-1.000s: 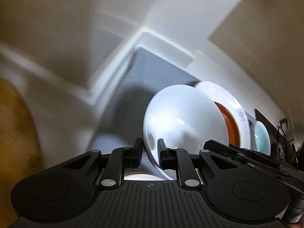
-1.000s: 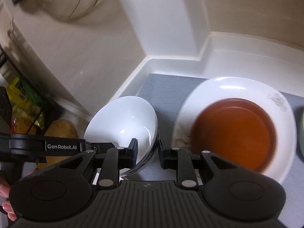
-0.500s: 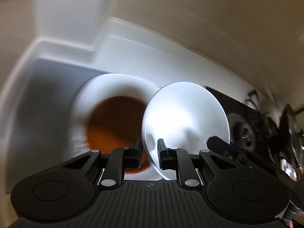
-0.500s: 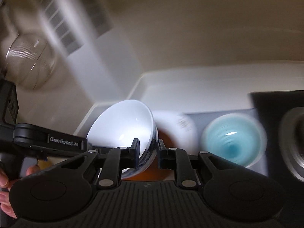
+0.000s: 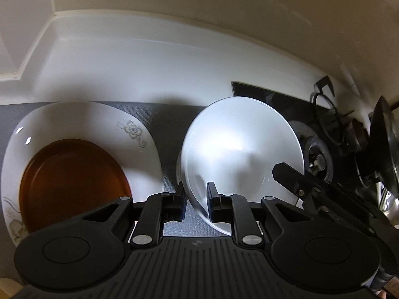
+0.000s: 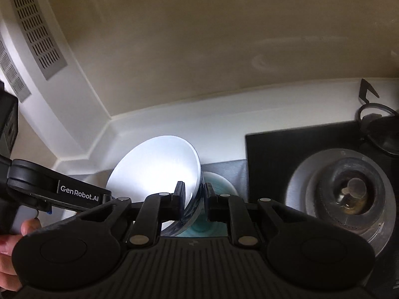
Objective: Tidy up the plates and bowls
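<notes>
My left gripper (image 5: 195,204) is shut on the rim of a white bowl (image 5: 239,149) and holds it tilted above the grey mat (image 5: 169,114). My right gripper (image 6: 194,204) is shut on the same white bowl's (image 6: 157,169) opposite rim, whose outside is dark blue. A teal bowl (image 6: 217,186) sits on the mat right under and behind the held bowl, mostly hidden. A white flowered plate (image 5: 139,134) with a brown plate (image 5: 72,182) on it lies on the mat to the left.
A black gas hob (image 6: 286,149) with a burner (image 6: 349,194) lies right of the mat. A pan (image 5: 384,149) stands on the far burner. White counter backsplash (image 5: 149,62) and beige wall run behind. A vent grille (image 6: 37,30) is at upper left.
Both grippers have carried the white bowl to the right, from the mat's left end, past the brown plate, to above the teal bowl beside the hob.
</notes>
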The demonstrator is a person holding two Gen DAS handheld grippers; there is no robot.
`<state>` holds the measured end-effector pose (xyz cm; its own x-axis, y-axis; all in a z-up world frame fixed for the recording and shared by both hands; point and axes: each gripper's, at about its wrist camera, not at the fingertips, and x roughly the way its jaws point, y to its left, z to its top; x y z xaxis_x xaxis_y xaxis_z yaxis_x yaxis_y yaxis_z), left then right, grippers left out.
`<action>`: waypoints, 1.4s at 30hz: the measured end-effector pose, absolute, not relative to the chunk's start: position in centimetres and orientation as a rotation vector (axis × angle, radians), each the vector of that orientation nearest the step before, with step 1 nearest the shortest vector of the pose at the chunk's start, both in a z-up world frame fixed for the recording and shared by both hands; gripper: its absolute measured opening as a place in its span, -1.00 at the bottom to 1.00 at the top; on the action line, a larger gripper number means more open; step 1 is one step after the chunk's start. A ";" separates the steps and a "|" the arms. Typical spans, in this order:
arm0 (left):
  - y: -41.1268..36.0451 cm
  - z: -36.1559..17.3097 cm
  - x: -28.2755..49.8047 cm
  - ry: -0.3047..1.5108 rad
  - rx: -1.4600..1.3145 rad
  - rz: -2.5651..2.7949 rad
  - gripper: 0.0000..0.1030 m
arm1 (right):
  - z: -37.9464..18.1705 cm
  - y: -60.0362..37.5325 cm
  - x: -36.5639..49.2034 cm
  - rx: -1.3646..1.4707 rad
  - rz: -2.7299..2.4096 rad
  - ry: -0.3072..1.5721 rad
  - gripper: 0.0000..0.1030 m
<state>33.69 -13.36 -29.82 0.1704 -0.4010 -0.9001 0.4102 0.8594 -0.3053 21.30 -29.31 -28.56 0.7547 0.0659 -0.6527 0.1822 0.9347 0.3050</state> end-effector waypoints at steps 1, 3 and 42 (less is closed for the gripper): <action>-13.6 -30.1 33.7 1.288 0.011 -0.572 -0.66 | -28.9 -28.8 21.4 0.335 -0.069 0.723 -0.71; -14.0 -30.7 33.8 1.298 0.030 -0.560 -0.66 | -29.6 -28.9 21.4 0.353 -0.071 0.726 -0.72; -15.2 -33.5 35.2 1.312 0.071 -0.506 -0.62 | -34.0 -32.0 19.5 0.585 -0.075 0.727 -0.64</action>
